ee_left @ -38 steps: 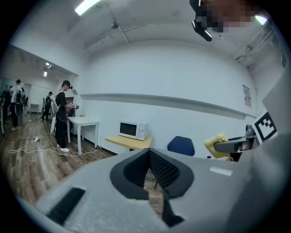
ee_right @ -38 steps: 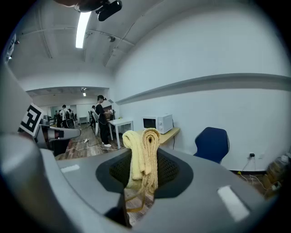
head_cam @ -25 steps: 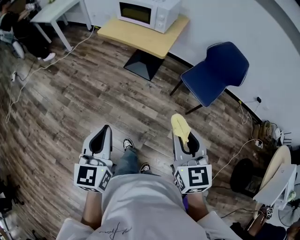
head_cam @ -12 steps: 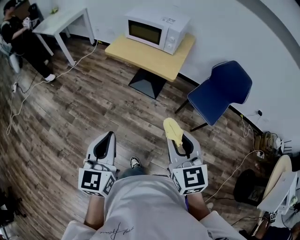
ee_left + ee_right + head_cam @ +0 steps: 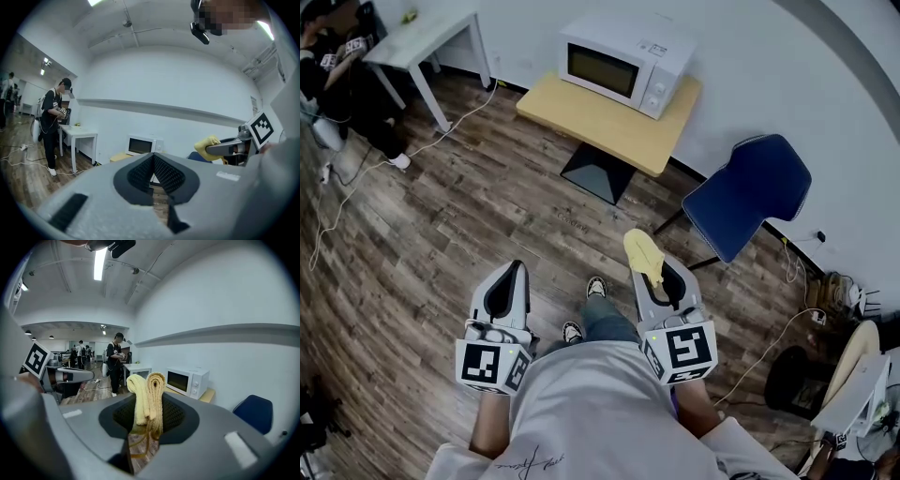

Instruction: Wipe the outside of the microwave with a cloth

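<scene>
A white microwave stands on a small light-wood table against the far wall, well ahead of both grippers. My right gripper is shut on a folded yellow cloth that sticks out past its tips. In the right gripper view the cloth stands between the jaws, with the microwave beyond it. My left gripper is shut and holds nothing. In the left gripper view the jaws meet at the left gripper's tip, with the microwave far behind.
A blue chair stands right of the table. At the far left are a white desk and a person. Cables trail over the wood floor. Gear and a black bin crowd the right wall.
The view has moved toward the microwave, which now sits lower and larger in the head view. Both grippers keep their places in front of the body, cloth still held.
</scene>
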The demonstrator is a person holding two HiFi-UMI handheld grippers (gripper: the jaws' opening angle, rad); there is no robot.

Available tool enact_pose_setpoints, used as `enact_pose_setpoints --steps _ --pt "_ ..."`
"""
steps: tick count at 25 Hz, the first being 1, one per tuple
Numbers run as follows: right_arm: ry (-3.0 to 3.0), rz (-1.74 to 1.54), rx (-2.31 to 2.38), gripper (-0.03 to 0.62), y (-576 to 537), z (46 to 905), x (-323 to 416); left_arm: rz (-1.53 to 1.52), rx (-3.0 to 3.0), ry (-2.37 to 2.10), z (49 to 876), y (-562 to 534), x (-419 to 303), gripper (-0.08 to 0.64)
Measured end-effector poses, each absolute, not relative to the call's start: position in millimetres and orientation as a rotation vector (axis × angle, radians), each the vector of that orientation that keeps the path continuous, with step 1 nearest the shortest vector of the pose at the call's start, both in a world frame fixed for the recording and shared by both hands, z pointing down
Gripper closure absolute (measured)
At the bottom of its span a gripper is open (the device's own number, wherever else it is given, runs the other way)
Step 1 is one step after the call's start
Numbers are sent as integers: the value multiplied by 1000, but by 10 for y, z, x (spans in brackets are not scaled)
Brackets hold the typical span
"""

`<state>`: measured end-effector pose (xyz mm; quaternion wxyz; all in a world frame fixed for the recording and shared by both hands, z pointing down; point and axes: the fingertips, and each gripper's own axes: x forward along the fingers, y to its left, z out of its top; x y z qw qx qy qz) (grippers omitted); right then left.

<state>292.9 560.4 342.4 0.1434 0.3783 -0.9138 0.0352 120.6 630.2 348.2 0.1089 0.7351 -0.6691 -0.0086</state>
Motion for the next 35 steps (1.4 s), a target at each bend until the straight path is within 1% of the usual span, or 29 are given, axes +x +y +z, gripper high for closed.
enact_pose_setpoints --steps 4,8,17,21,26,35 --pt "-2630 116 1080 485 5285 3477 2810 -8 2154 -1939 3609 6055 1159 568" --pt "-2663 72 1047 485 4734 3484 2595 -14 2166 -1907 3652 5567 1072 568" --pt "-2721 98 900 485 3314 3538 1981 -31 2295 -1823 3425 3841 874 568" --pt "-2712 170 899 485 2586 3578 1890 -60 2307 -1773 3411 3032 789 569" --pt "-2715 157 944 485 1793 3540 1856 -38 2343 -1712 3426 2175 766 569" --pt "-2784 428 795 485 1201 3600 1830 19 2378 -1613 3476 1204 928 568"
